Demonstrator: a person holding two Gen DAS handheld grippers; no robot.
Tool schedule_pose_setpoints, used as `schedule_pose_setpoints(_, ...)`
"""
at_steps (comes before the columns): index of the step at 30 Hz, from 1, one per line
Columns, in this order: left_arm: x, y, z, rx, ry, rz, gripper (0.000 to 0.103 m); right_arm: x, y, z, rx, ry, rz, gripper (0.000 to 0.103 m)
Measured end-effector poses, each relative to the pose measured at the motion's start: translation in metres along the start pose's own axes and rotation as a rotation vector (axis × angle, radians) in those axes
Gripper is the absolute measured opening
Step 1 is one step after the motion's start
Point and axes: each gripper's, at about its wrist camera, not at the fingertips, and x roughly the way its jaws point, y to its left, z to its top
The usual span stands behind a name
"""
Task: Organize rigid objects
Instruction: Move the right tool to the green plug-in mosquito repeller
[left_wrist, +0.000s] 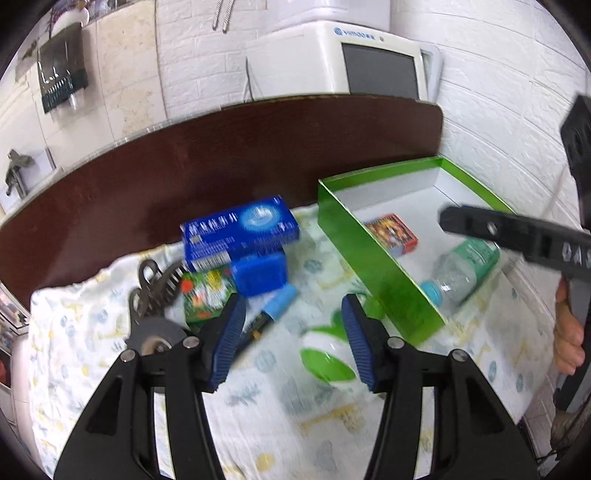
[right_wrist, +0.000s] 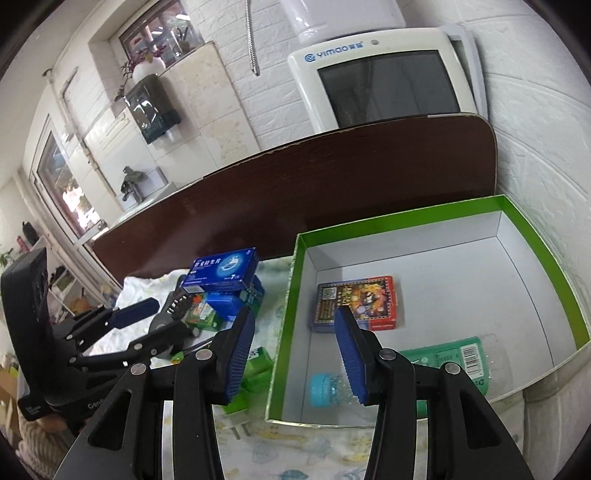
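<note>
Held nothing in the left gripper (left_wrist: 291, 306): jaws about half apart, bare pads, poised over the cloth (left_wrist: 258, 406) just above a green-and-white item (left_wrist: 325, 354). Held nothing in the right gripper (right_wrist: 295, 317) either: jaws likewise half apart, hanging over the near left corner of the green box (right_wrist: 291, 295).

Counted 2 things already in the box: a card pack (right_wrist: 356, 301) lying flat and a bottle (right_wrist: 443, 363) on its side. Found the rest outside on the cloth, left of the box: a blue carton (left_wrist: 240, 229) stacked on a smaller blue one (left_wrist: 260, 275), a green packet (left_wrist: 203, 295), pliers (left_wrist: 155, 288), tape (left_wrist: 155, 332) and a marker (left_wrist: 273, 310), all touching or overlapping.

Judged the green-and-white item the likely next pick, though too blurred to name.

Risks from there:
- Could pinch the loose cloth along with the item and drag the whole pile.
- Could knock the box wall with either gripper, given how near both hung, and shove the light box.
- Could topple the blue stack by grabbing low in the clutter.
- Could set the bottle rolling by dropping something against it.
- Could clash the 2 grippers at the box edge.
</note>
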Motion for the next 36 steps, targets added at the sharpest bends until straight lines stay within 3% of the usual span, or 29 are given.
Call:
schedule_pose_setpoints(6, 0.025, -0.025, -0.026, 0.047, 0.089, -0.056, 0.058, 0.0, 0.013, -0.001, 0.009, 0.005, -0.003, 0.048)
schedule_pose_setpoints(9, 0.039, -0.035, -0.03, 0.059, 0.104, -0.035, 0.061, -0.003, 0.021, -0.005, 0.001, 0.009, 0.005, 0.048)
schedule_pose_setpoints(15, 0.048, -0.019, -0.036, -0.002, 0.127, -0.039, 0.054, 0.005, 0.034, -0.011, -0.012, 0.05, 0.017, 0.048)
schedule_pose_setpoints(20, 0.04, 0.009, -0.044, -0.034, 0.124, -0.026, 0.04, 0.018, 0.043, -0.017, -0.036, 0.099, 0.031, 0.048)
schedule_pose_setpoints(25, 0.036, 0.026, -0.053, -0.068, 0.128, -0.023, 0.04, 0.043, 0.068, -0.032, -0.076, 0.167, 0.068, 0.048)
schedule_pose_setpoints(29, 0.036, 0.028, -0.057, -0.055, 0.12, -0.048, 0.039, 0.06, 0.071, -0.048, 0.017, 0.182, -0.054, 0.048)
schedule_pose_setpoints(36, 0.041, 0.027, -0.05, 0.041, 0.105, -0.097, 0.039, 0.063, 0.043, -0.077, 0.304, 0.201, 0.005, 0.048)
